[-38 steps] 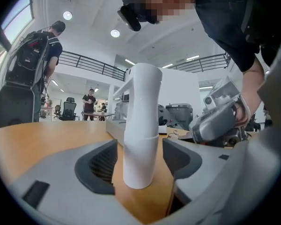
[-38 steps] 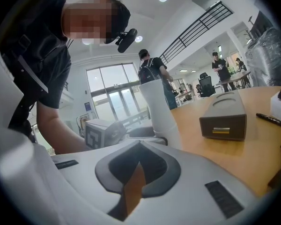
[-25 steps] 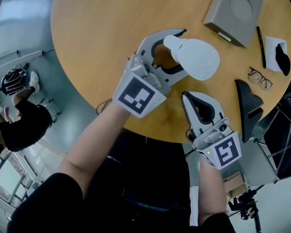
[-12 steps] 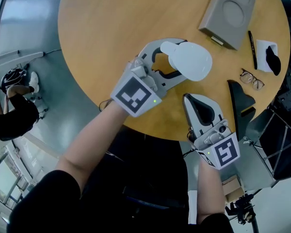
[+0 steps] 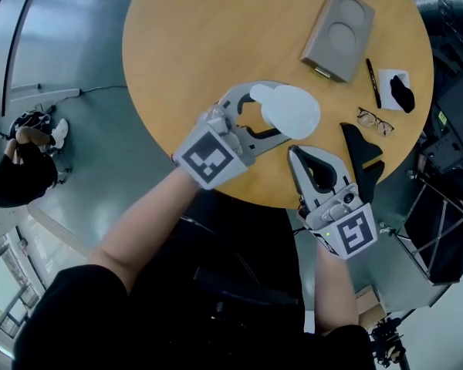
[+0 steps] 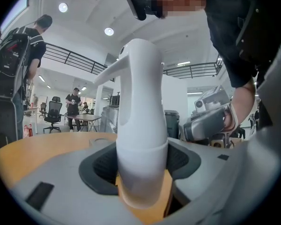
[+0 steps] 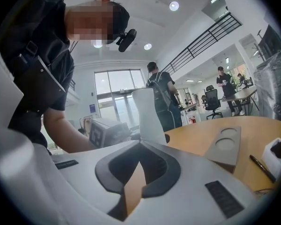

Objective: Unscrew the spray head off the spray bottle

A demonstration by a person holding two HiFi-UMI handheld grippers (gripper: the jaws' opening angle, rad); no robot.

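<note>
Head view, centre: left gripper [image 5: 267, 112], jaws just closed tighter, clamps the upright bottle [image 5: 295, 114], long axis vertical, nozzle pointing frame-left. Right gripper [image 5: 297, 155], below it, is closed and empty.

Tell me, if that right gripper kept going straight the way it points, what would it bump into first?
Most likely the white spray bottle, gripped by the left gripper and seen just beyond the shut tips of the right gripper. Depth is unclear, so it might only graze it.
</note>
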